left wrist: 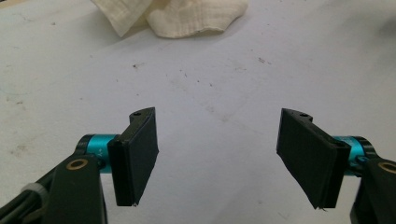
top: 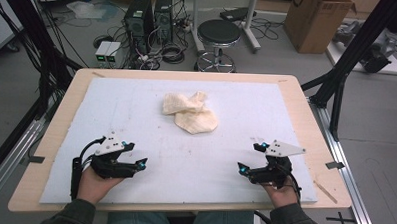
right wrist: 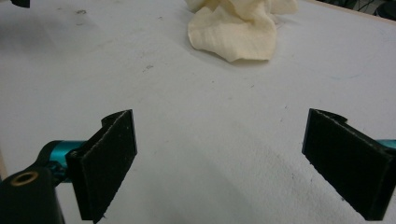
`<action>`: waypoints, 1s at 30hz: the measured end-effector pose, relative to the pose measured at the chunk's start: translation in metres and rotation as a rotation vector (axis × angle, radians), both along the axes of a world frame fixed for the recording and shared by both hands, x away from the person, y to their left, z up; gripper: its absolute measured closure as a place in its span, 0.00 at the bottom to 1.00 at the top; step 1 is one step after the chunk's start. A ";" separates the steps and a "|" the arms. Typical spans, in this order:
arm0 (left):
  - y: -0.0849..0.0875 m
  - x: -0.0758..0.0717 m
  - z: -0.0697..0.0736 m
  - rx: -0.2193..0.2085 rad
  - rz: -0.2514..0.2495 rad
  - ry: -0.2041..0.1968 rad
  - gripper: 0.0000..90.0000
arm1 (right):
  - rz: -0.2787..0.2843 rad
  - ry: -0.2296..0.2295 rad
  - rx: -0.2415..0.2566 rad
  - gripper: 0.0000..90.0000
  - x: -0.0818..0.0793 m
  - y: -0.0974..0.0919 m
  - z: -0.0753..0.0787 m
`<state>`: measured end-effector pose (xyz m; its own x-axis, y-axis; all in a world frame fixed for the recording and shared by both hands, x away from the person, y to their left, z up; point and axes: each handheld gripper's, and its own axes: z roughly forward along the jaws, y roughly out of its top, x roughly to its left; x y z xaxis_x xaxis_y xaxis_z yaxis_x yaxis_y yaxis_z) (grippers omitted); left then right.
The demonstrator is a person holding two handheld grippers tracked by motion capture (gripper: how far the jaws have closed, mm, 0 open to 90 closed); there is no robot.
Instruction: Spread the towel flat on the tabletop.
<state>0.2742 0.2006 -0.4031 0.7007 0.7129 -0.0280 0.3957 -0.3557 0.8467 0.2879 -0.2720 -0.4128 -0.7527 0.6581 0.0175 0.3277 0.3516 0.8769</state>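
I hold the left gripper (top: 135, 157) at the near left of the white mat (top: 136, 105) and the right gripper (top: 250, 157) at the near right, both with jaws spread wide and nothing between them. The crumpled cream cloth (top: 190, 112) lies toward the far middle of the mat, well apart from both.

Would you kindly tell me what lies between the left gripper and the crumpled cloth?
Nothing: in the left gripper view, bare white mat runs from the left gripper and its open jaws up to the cloth.
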 end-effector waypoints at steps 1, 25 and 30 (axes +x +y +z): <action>-0.001 0.001 0.000 -0.006 -0.001 0.001 0.33 | -0.002 0.005 0.002 0.10 -0.001 0.000 0.000; -0.039 0.060 0.021 -0.014 -0.014 0.064 0.36 | 0.011 0.019 0.022 0.10 0.004 -0.001 -0.001; -0.052 0.076 0.023 -0.034 0.003 0.050 0.37 | 0.013 0.007 0.025 0.10 0.005 -0.002 0.000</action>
